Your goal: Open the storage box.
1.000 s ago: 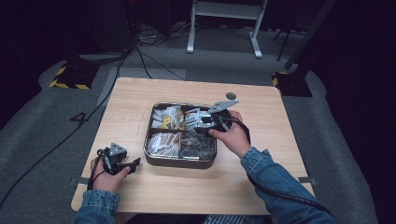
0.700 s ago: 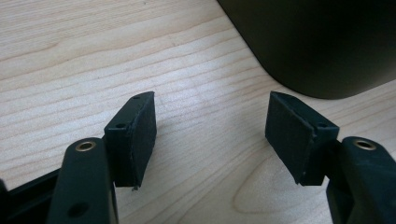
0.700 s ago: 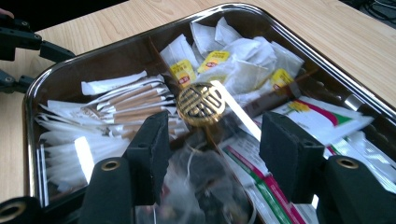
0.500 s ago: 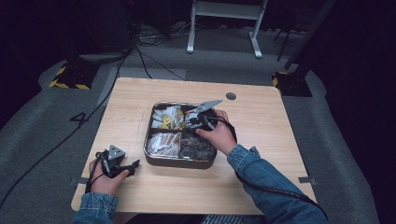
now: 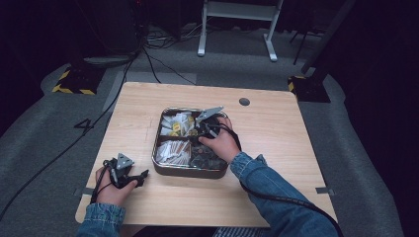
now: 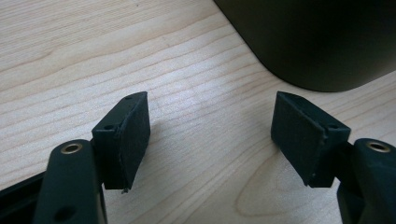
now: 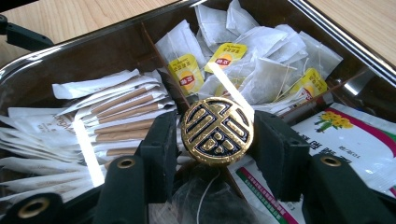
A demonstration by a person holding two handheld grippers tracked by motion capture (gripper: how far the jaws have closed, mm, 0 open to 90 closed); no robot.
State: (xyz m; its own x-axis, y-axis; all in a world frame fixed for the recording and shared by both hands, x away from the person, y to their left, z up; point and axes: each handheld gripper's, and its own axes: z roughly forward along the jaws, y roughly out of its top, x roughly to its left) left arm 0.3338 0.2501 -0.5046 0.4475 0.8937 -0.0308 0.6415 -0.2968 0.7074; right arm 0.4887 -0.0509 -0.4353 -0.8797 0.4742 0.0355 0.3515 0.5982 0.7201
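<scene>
**Gold knob caught between the right jaws at the centre of the tray**

At the lower left of the high view, the left gripper (image 5: 129,177) rests on the wooden table (image 5: 276,128), just outside the near-left corner of the metal tray (image 5: 190,171). In the left gripper view its jaws stand wide with bare wood between them and the tray's dark wall at the upper right; they have just been opening a little further, and the hand lies low and level, idle.

Moving right, the tray's upper-left compartment holds tea bags (image 7: 252,70) with yellow tags, the lower-left one long paper sachets (image 7: 116,109).

At mid-frame the right gripper (image 5: 201,129) leans over the tray, wrist above the near-right compartment, jaws pointing toward the frame's upper left. In the right gripper view its jaws have just been closing and now stand narrow on either side of a round gold knob (image 7: 217,131) where the dividers cross; both pads appear to touch its rim.

The step in hand looks like securing that knob. The next move probably calls for a firm, centred squeeze, then a straight lift, keeping nearby tea-bag strings clear.
</scene>
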